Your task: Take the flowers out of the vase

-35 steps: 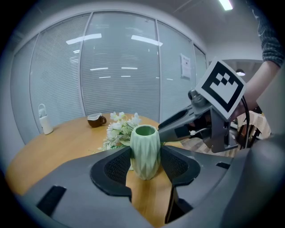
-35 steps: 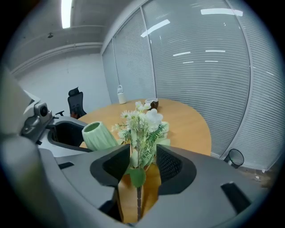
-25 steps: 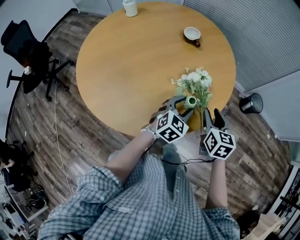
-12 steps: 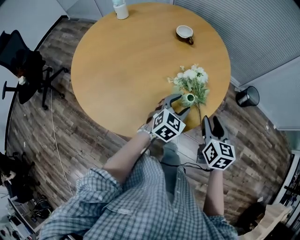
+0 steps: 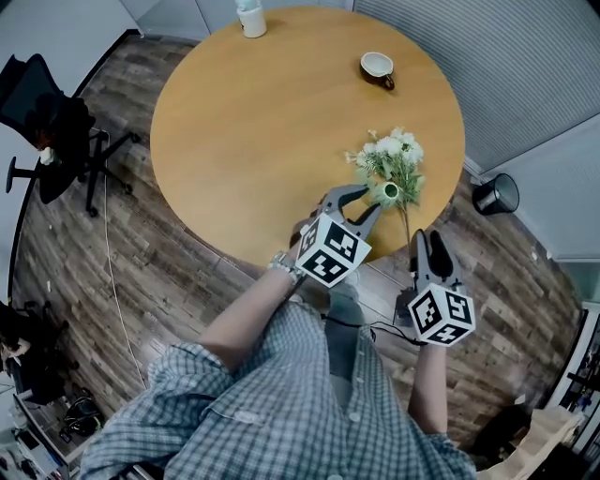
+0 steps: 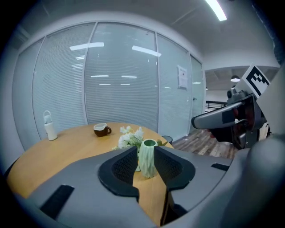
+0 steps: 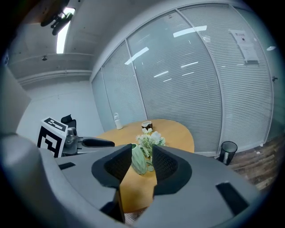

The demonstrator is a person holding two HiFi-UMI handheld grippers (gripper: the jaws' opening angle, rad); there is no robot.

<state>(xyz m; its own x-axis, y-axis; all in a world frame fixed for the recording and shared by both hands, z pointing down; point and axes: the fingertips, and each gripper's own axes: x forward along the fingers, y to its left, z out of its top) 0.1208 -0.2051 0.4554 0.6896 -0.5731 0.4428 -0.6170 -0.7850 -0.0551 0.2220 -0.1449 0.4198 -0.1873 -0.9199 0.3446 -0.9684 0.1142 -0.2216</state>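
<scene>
A ribbed green vase (image 5: 385, 194) stands upright near the table's front right edge, and its mouth looks empty in the left gripper view. The white flowers (image 5: 392, 159) lie on the table just beyond it, with a thin stem running toward the edge. My left gripper (image 5: 372, 197) hovers at the vase. Its jaws have just been closing, and the vase (image 6: 147, 158) shows in the gap beyond the pads, not pressed by them. My right gripper (image 5: 427, 236) is open and empty, off the table edge. It looks at the vase (image 7: 139, 161) and the flowers (image 7: 149, 140).
The round wooden table (image 5: 262, 122) carries a brown cup (image 5: 379, 67) at the far right and a white bottle (image 5: 249, 19) at the far edge. A black bin (image 5: 491, 196) stands on the floor to the right, and an office chair (image 5: 47, 112) to the left.
My left gripper has lifted a little at the vase and its jaws stand narrower. My right gripper has drawn back from the table edge toward the person. The vase and flowers have stayed in place.
</scene>
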